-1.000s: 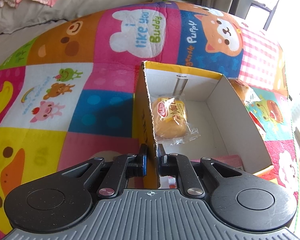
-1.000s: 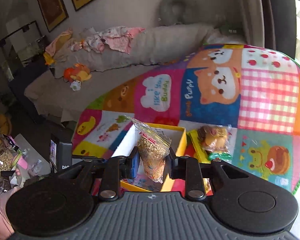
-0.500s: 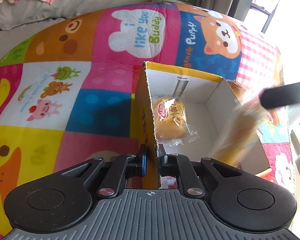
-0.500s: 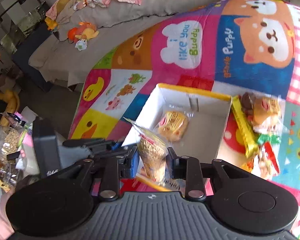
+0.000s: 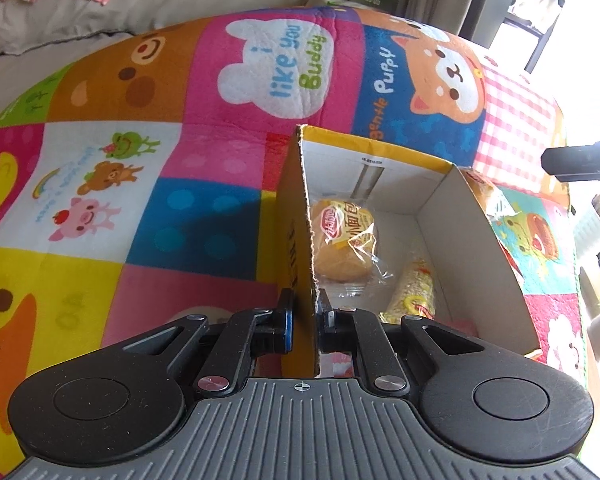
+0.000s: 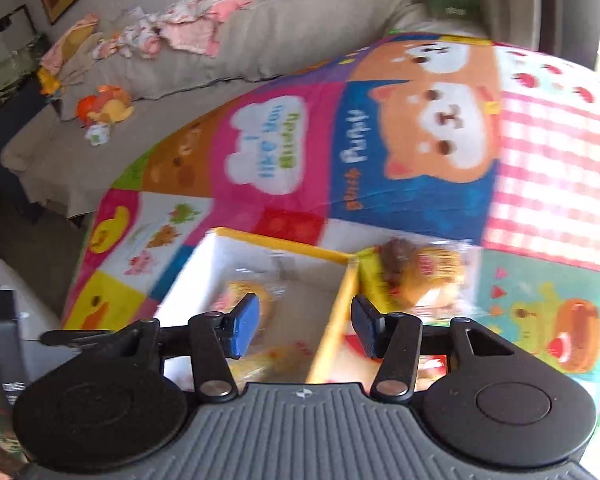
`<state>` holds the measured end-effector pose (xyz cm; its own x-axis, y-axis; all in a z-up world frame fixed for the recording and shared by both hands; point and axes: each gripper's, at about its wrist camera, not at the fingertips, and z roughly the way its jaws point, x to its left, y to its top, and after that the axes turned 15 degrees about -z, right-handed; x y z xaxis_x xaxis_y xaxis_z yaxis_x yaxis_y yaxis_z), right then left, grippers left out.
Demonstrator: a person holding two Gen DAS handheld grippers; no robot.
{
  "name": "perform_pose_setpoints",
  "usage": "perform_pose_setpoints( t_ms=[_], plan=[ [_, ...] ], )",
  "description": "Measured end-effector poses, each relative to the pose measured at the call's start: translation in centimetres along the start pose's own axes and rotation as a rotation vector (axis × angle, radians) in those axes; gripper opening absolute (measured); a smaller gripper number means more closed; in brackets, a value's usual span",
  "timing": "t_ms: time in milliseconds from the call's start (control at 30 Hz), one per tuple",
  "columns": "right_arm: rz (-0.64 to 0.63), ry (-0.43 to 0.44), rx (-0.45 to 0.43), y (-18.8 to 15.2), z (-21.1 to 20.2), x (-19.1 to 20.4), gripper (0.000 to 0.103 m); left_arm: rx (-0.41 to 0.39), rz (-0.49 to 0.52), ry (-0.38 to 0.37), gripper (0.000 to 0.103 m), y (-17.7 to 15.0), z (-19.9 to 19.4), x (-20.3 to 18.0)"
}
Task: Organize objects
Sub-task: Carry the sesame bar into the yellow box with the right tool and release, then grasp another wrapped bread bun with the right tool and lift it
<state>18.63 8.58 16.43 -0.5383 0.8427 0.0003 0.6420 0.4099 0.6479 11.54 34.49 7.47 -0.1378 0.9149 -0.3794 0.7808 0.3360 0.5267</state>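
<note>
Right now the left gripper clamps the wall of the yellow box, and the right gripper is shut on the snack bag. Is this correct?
Not quite. The left gripper does clamp the yellow box wall, but the right gripper is open and empty, as the right wrist view shows. The snack bag lies inside the box beside the wrapped bun.

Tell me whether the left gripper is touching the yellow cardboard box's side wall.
Touching. The left wrist view shows the left gripper shut on the yellow cardboard box's side wall, with the wall's edge pinched between both fingers and no gap visible.
</note>
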Motion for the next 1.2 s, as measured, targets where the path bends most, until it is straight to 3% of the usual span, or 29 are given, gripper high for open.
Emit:
perform_pose_setpoints(
  t_ms=[100,333,567,800,833,867,900,1200],
  plan=[
    [0.058,-0.077,-0.013,-0.8,-0.2,-3.4,0.056,0.002,0.000,0.000,0.012,0.0,0.1,0.0],
    [0.284,-0.121,0.023,-2.5,3.2,-11.2,0.058,0.013,0.009,0.010,0.012,0.0,0.3,-0.1],
    [0.210,-0.154,0.029,-1.2,7.5,-10.2,0.078,0.019,0.014,0.025,0.012,-0.1,0.5,-0.3],
    [0.218,-0.142,0.121,-0.5,12.2,-9.6,0.078,0.024,0.010,0.031,0.012,-0.2,0.7,-0.2],
    [0.198,-0.156,0.130,-0.6,12.6,-9.3,0.076,0.024,0.009,0.030,0.012,-0.2,0.7,-0.2],
    [0.177,-0.168,0.139,-0.8,12.8,-9.0,0.062,0.024,0.008,0.029,0.012,-0.2,0.7,-0.1],
    [0.152,-0.170,0.147,-1.1,12.9,-8.7,0.060,0.024,0.007,0.027,0.013,-0.2,0.7,-0.1],
    [0.098,-0.146,0.092,-4.2,5.9,-7.5,0.057,0.024,0.003,0.032,0.013,-0.3,1.0,-0.1]
  ],
)
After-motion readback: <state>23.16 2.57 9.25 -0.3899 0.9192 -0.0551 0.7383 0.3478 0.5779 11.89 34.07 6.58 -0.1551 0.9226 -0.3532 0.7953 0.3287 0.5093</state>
